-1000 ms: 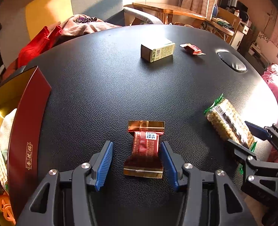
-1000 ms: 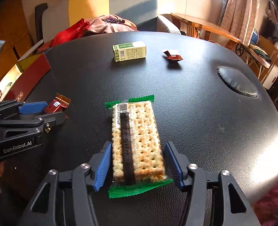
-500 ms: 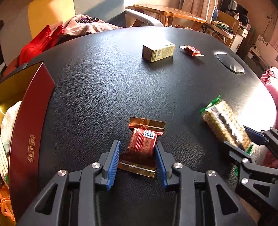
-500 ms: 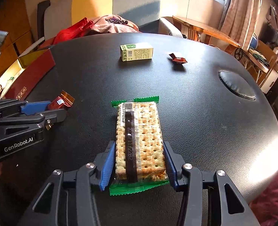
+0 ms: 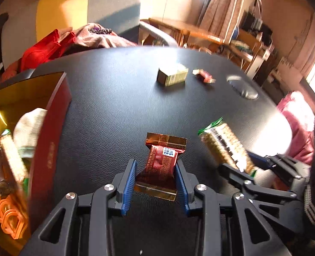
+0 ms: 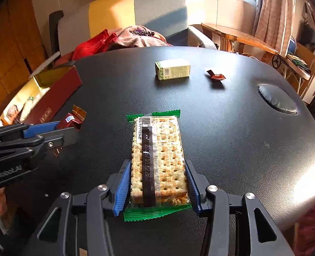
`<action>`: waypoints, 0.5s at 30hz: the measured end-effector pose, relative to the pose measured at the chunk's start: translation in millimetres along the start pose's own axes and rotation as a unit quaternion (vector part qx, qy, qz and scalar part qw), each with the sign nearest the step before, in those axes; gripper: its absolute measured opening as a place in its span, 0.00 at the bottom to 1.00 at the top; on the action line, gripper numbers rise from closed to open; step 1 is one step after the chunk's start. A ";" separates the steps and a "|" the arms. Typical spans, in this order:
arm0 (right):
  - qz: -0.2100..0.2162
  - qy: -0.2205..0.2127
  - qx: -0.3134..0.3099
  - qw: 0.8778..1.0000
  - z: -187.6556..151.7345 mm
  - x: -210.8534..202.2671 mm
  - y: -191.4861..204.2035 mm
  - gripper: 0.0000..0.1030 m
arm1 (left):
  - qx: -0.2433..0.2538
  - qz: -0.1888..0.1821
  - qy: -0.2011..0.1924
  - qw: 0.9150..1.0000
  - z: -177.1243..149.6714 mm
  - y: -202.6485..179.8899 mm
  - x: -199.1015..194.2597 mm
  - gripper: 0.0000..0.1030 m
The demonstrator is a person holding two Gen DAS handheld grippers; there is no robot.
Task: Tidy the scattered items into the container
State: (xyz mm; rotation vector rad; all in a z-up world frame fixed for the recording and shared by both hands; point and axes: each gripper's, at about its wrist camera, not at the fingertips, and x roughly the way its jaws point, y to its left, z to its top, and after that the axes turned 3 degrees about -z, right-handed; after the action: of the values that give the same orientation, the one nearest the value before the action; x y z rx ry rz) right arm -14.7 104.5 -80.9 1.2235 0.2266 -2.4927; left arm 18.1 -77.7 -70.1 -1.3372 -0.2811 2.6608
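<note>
My left gripper is shut on a red and gold snack packet and holds it just above the black table. My right gripper is shut on a cracker pack with green ends, lifted slightly. The red open box stands at the left, with snacks and a white cloth inside. A small green-yellow carton and a small red sachet lie at the far side of the table. The left gripper with its packet also shows in the right wrist view.
A round dimple sits at the table's far right. Clothes lie on a sofa behind the table. A pink cushion lies off the right edge. Wooden furniture stands at the back right.
Both grippers closed on their items: the left on the red packet, the right on the cracker pack. Both have lifted a little, and the left view has swung towards the red box.
</note>
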 end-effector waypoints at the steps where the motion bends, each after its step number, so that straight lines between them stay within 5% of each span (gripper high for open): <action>1: 0.005 -0.005 0.000 1.000 3.5 -3.1 2.9 0.47 | -0.004 -0.001 -0.007 1.000 0.8 3.3 -6.6 0.35; 6: 0.036 -0.030 -0.023 0.999 28.3 -15.0 32.1 0.47 | -0.034 0.016 -0.044 0.998 2.0 32.0 -46.3 0.34; 15: 0.117 -0.057 -0.104 0.986 72.7 -22.0 130.6 0.48 | -0.090 0.101 -0.092 0.987 -6.9 104.3 -100.6 0.35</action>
State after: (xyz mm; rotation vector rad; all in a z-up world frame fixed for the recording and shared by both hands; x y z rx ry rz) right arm -5.8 -32.2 -17.4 0.9626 0.2877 -2.2631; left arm 78.0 -200.1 -20.4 -1.2284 -0.4392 2.9994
